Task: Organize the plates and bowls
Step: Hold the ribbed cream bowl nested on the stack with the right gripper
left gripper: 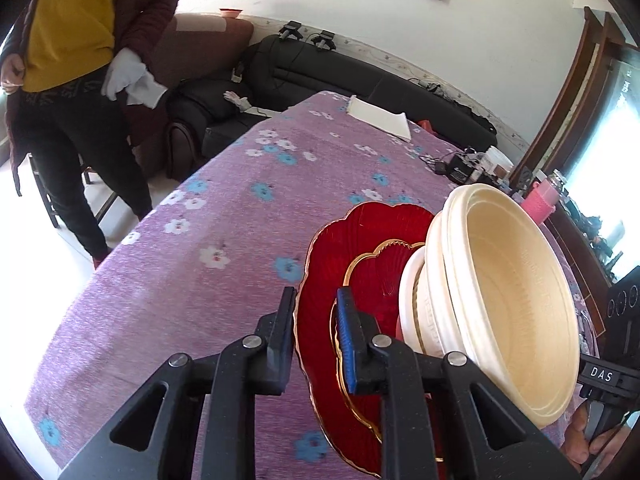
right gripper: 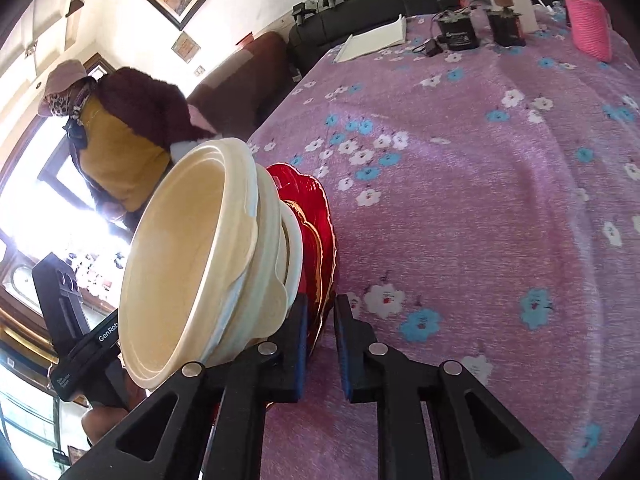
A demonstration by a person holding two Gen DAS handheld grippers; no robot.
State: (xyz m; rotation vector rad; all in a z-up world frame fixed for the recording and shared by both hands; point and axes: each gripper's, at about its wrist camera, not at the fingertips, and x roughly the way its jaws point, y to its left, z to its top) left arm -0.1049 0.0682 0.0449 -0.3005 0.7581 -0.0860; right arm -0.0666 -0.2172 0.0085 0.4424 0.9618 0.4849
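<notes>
Left wrist view: left gripper (left gripper: 316, 320) straddling the near rim of the large red plate (left gripper: 320, 280), one finger on the outside, the blue-padded finger (left gripper: 345, 336) on the inner face; jaws narrowed on that rim, apparently gripping it, though actual pad contact hard to confirm. Lying inside the big plate, just right of the blue pad, a smaller red plate (left gripper: 376, 280) with gold edging. Stacking on it, further right of the jaws, a white bowl (left gripper: 412, 304) with cream bowls (left gripper: 516, 300) nested above. Spreading out left of and beyond the jaws, purple flowered tablecloth (left gripper: 224, 208). Showing at far right edge, part of the other gripper's body marked "DAS". Standing well beyond the jaws at left, a bystander (left gripper: 72, 40) in yellow top and white glove.

Right wrist view: right gripper (right gripper: 320, 316) sitting at the opposite rim of the red plates (right gripper: 320, 220), plate edge passing between the two fingers; jaws close together around it, seemingly clamping. Bulking directly left of the jaws, the cream bowl stack (right gripper: 192, 260). Lying far ahead of the jaws, a white folded cloth (right gripper: 372, 40), black boxes (right gripper: 460, 36), pink basket (right gripper: 588, 28).
</notes>
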